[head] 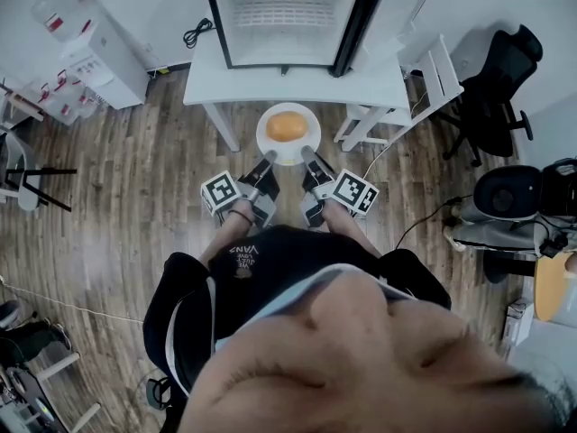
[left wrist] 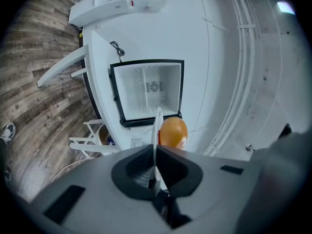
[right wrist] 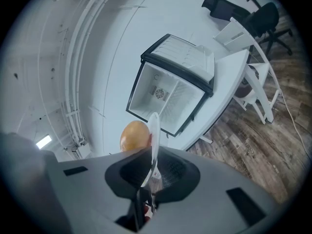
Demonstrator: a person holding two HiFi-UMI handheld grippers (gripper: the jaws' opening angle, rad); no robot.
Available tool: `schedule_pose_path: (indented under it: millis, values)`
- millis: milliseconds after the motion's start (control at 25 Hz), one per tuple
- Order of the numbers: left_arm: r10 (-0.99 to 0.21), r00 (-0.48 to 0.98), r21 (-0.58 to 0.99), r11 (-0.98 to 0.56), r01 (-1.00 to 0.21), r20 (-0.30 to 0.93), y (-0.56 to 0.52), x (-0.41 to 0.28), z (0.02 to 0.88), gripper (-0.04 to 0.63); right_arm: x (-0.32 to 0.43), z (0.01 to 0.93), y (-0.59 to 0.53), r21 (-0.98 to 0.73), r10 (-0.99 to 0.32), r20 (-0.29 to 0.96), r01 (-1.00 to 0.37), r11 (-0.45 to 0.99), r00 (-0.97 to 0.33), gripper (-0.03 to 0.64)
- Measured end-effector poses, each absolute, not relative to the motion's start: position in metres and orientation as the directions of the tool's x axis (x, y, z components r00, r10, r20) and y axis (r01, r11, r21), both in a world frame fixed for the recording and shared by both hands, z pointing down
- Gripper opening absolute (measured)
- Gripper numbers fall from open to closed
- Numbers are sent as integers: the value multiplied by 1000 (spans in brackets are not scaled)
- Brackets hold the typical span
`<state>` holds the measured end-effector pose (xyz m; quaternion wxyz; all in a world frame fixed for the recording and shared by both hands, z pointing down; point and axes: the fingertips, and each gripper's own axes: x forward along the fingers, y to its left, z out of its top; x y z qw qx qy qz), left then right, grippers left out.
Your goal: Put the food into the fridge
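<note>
While the left hand-held gripper (head: pixel 270 157) and right hand-held gripper (head: pixel 307 154) pinch the round white plate (head: pixel 288 156), I must hold its round orange food (head: pixel 287 126) level.

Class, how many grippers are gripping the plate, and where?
2. The left gripper clamps the plate at its near-left rim; the right gripper at its near-right rim. None seems hidden.

I see an office-like room: black swivel chairs (head: pixel 500 88) at right, a water dispenser (head: pixel 90 48) far left, a mini fridge (head: pixel 287 16) on a white table (head: pixel 379 87).
</note>
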<state>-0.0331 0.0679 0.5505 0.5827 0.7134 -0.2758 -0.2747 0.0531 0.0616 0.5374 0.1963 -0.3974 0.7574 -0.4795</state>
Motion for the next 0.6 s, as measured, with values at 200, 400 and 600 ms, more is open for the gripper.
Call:
schedule_pose_path:
  millis: [200, 400, 600]
  values:
    - [-713, 696, 984, -170, -56, -84, 43, -43, 547, 25, 43, 534, 37, -880, -794, 85, -419, 223, -602, 23]
    - [-710, 700, 985, -161, -56, -76, 18, -52, 545, 25, 34, 532, 12, -880, -798, 88, -422, 219, -596, 23]
    - [-699, 712, 987, -152, -46, -74, -4, -57, 545, 25, 29, 530, -9, -879, -808, 90, -428, 211, -583, 23]
